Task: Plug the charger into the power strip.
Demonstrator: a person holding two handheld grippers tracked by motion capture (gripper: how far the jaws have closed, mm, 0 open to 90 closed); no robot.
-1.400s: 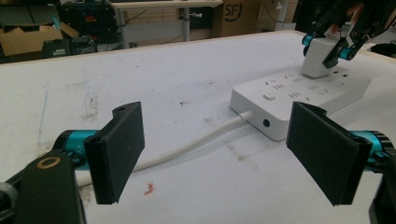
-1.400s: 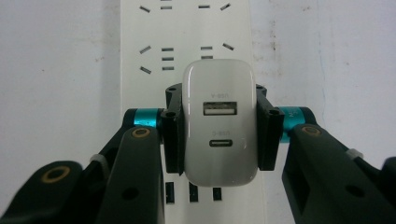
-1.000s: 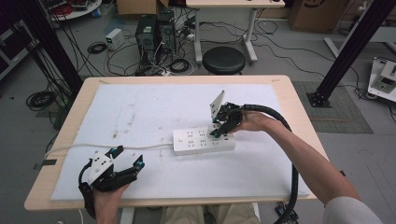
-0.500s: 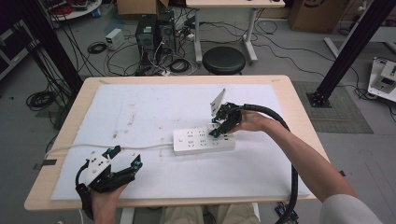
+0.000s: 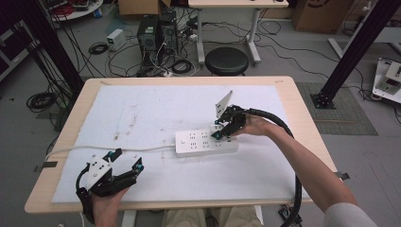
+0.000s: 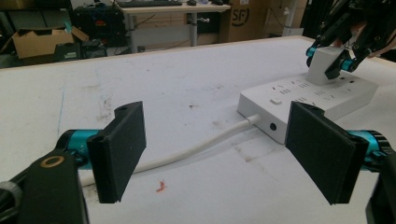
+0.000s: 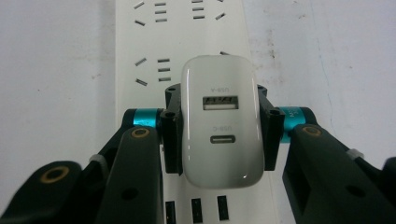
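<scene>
White plastic charger [image 7: 219,120] is held between the jaws of the right gripper [image 7: 219,126], directly above the power strip [image 5: 206,143] beneath them, and its prongs could be bent if it is tilted, while the left gripper [image 6: 224,149] is kept wide open and empty.

The left gripper [image 5: 124,161], held with its jaws wide apart near the table's front left corner, has been drawn slightly back toward the person and a little farther to the left over the last second, so that more distance is left between it and the white power strip [image 5: 205,143]. At the right gripper [image 5: 226,126], clamped on the white charger [image 7: 220,119] over the strip, no clear shift can be made out.
</scene>
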